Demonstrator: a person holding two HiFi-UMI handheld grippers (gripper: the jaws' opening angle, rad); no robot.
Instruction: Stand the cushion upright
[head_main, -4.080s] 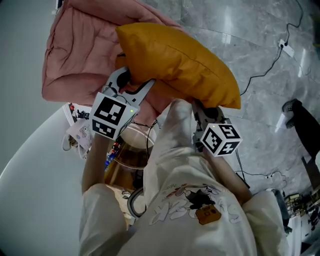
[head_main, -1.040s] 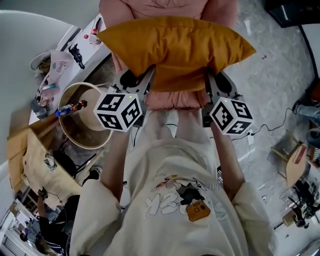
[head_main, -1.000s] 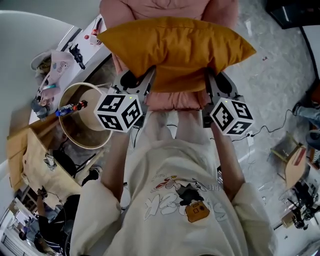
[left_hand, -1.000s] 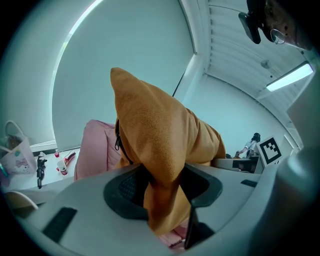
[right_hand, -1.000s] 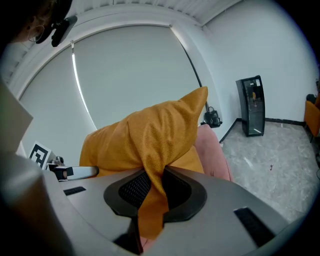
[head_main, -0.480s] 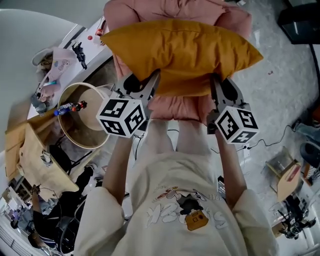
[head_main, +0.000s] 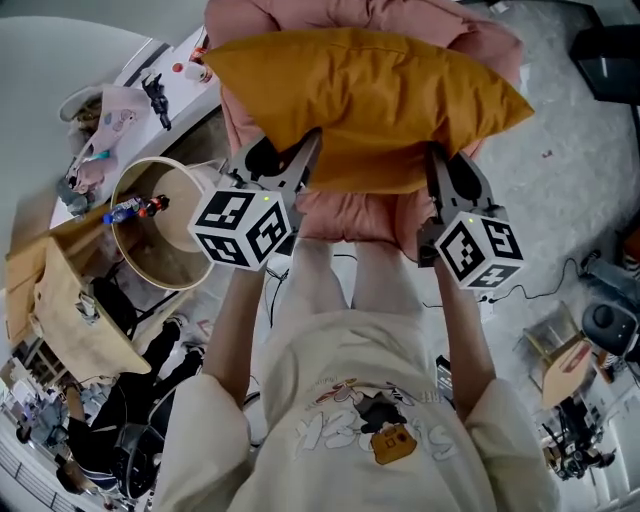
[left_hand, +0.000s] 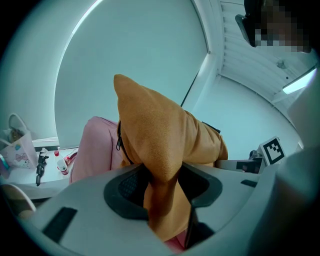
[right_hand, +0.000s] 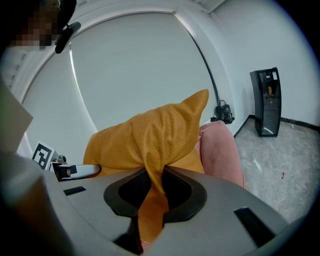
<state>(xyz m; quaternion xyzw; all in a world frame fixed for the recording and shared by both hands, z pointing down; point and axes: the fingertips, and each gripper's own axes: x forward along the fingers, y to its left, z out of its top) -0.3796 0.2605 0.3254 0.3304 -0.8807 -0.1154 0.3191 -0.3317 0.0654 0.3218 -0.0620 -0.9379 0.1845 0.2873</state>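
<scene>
Head view: we hold the cushion (head_main: 370, 100) over the pink chair (head_main: 350, 215). Left claw (head_main: 298, 152) and right claw (head_main: 441, 160) each pinch its near edge. Lifted, not yet stood upright; setting down remains.

left gripper (head_main: 282, 160): jaws clamped | right gripper (head_main: 453, 172): jaws clamped | arms (head_main: 235, 320) outstretched

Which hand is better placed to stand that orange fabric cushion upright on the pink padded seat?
Neither alone, I'd judge. Left gripper and right gripper both clamp the near edge of the orange fabric cushion above the pink padded seat. Left slightly: its fingers hold a thicker fold.
</scene>
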